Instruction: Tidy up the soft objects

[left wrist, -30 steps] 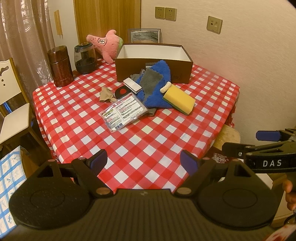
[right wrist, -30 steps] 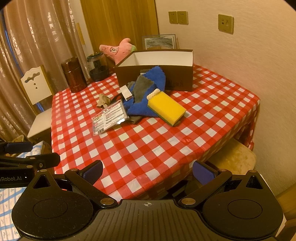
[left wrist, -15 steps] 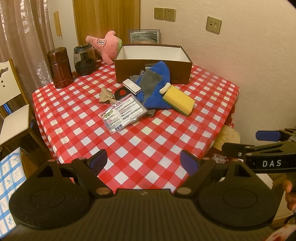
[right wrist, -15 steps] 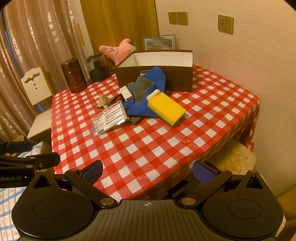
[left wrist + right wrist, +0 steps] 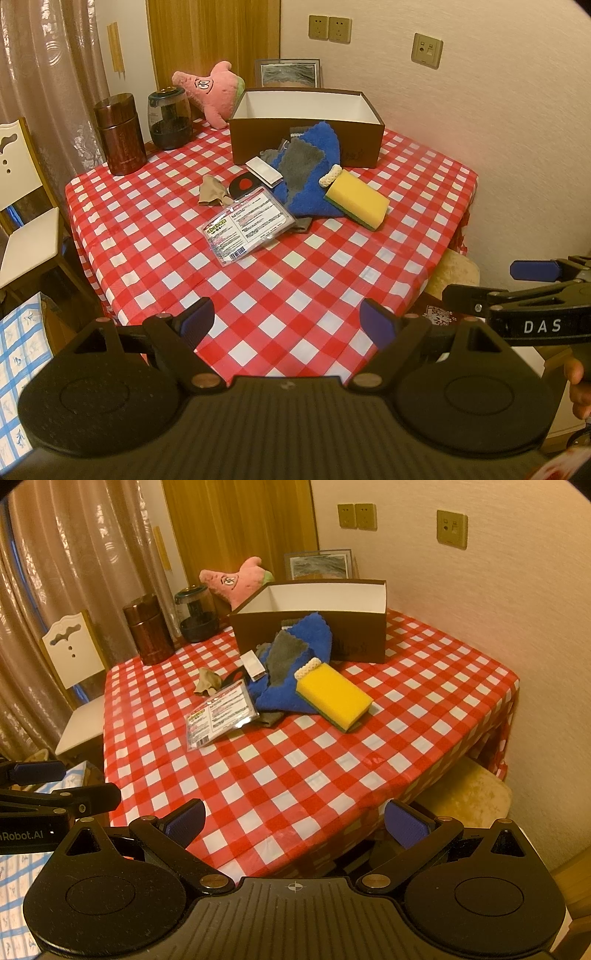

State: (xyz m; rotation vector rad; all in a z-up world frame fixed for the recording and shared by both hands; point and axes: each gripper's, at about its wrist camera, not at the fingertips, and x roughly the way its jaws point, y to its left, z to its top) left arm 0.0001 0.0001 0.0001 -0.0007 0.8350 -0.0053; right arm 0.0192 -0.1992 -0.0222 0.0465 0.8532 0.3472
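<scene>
On the tabletop [image 5: 280, 295] nothing's really been sorted yet, far as I can tell. Going left to right: two jars at the back left, a brown canister [image 5: 120, 133] and a dark glass jar [image 5: 169, 120], then the pink plush [image 5: 214, 90] sitting behind the box's left corner, outside it. A bit closer in there's a crumpled tan cloth [image 5: 210, 190], a flat printed packet [image 5: 246, 225] lying partly over a black and red disc [image 5: 242, 183], and a small white card [image 5: 264, 170] resting on the edge of the cloth pile. That pile is a blue cloth [image 5: 314, 177] with a grey cloth [image 5: 295, 166] on top, bunched up against the front wall of the box [image 5: 306, 144]. At the right end a yellow sponge [image 5: 356, 201] overlaps the blue cloth, with a little cream scrubby [image 5: 330, 176] touching its back corner. The box looks empty from what shows of its white inside, though the floor of it is hidden, so I'd say the job is basically at the start: plush, cloths and sponge all still to go in. The left gripper [image 5: 288, 325] hangs over the near edge, fingers spread wide with nothing between them, and the right gripper [image 5: 295, 821] is the same story, wide apart, holding nothing, well short of the pile.
</scene>
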